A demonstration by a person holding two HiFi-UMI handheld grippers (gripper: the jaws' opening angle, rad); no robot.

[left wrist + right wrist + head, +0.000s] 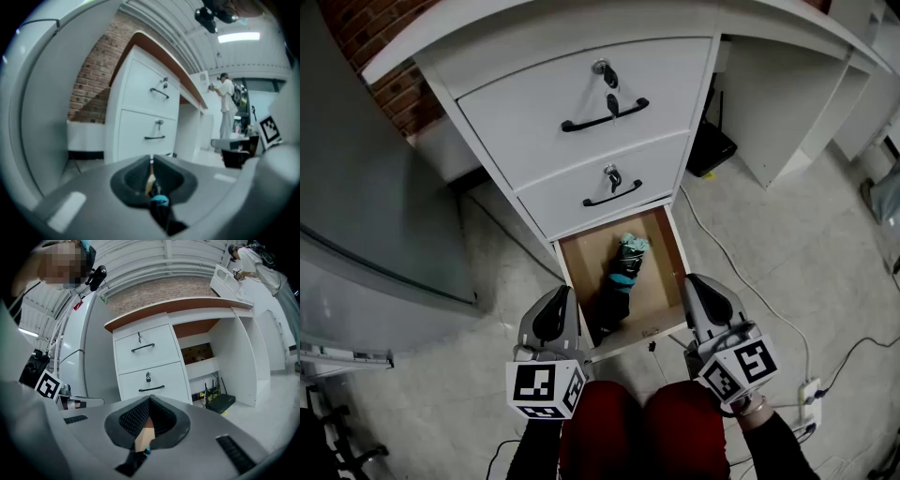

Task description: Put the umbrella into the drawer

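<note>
The folded black and teal umbrella [621, 281] lies lengthwise in the open bottom drawer [664, 281] of the white desk. My left gripper [563, 292] hovers over the drawer's near left corner, shut, with nothing in it. Over the near right corner my right gripper [690, 280] is also shut and empty. In the left gripper view the jaws [151, 157] meet, and a sliver of the umbrella [160, 202] shows through the slit below them. In the right gripper view the jaws [150, 398] meet too, with drawer wood and a bit of the umbrella [140, 453] showing below.
Two shut drawers with black handles [605, 114] and keys sit above the open one. A black box [712, 150] and cables lie under the desk at right, and a power strip [811, 389] is on the floor. A grey cabinet [375, 216] stands at left. A person [228, 101] stands far off.
</note>
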